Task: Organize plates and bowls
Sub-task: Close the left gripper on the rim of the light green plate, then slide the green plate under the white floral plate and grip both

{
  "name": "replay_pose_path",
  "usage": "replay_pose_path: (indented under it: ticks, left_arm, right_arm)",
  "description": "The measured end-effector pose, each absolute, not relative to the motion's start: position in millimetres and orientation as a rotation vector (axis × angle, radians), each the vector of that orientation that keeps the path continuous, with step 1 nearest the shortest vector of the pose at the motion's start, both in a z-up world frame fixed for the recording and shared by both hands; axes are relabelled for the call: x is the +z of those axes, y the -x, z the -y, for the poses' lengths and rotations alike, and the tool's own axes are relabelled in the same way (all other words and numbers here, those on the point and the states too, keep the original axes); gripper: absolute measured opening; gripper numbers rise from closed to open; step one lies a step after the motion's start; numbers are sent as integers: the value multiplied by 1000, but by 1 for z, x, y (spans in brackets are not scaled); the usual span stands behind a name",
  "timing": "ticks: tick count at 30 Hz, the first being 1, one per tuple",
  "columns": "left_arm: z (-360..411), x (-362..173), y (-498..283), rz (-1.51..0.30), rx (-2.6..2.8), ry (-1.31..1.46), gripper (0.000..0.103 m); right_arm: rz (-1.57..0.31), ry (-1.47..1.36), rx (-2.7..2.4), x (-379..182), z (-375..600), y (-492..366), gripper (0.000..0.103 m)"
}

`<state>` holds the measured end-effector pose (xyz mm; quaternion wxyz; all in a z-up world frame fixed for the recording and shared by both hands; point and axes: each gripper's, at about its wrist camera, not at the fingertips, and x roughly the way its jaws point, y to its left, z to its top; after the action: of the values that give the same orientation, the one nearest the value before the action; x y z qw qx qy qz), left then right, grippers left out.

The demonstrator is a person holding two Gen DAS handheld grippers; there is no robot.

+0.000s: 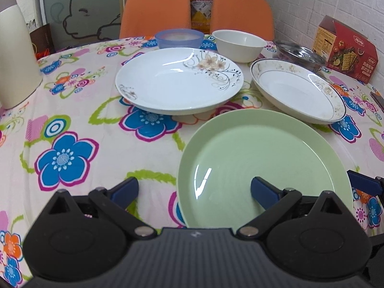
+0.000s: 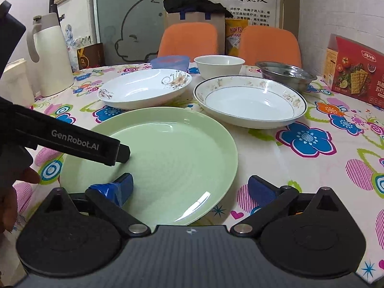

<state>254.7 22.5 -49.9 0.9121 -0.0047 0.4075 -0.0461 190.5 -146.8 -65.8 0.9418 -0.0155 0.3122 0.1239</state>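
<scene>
Nearest, both grippers hover with jaws spread wide and empty over the near edge of the green plate (image 1: 264, 168), the left gripper (image 1: 194, 192) straddling its left rim and the right gripper (image 2: 190, 189) its right rim, on the flowered tablecloth (image 1: 84, 124). Just beyond lie the white plate with flower print (image 1: 177, 81) to the left and the gold-rimmed plate (image 1: 297, 91) to the right, close together but apart. Farthest stand the blue bowl (image 1: 178, 38), the white bowl (image 1: 238, 44) and the metal bowl (image 2: 285, 74) in a row before two orange chairs (image 1: 156, 12).
</scene>
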Motion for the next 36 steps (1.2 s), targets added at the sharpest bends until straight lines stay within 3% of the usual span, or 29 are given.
replay_pose_path:
  ticks: [6,8,9,29,36]
  left_arm:
    - [-21,-51,-251,-812,-124,-3,95]
    - [-18,-49,-249,-801,-159,-5,84]
    - [-16,-46,-247,-796,-197,-2,69]
    - [-121,-38,-216,-803,39,99,68]
    - [-120,-46,-233,-805,-2,101,68]
  right_arm:
    - [-619,55,308,-67,138,-193,88]
    - [-623,59,307,-66,138,-193,87]
    - [-625,67,308,-65,135,-193,87]
    - [-609,104,480,-58,33,-185,89]
    - [-636,101,439,-60,30,-197,89]
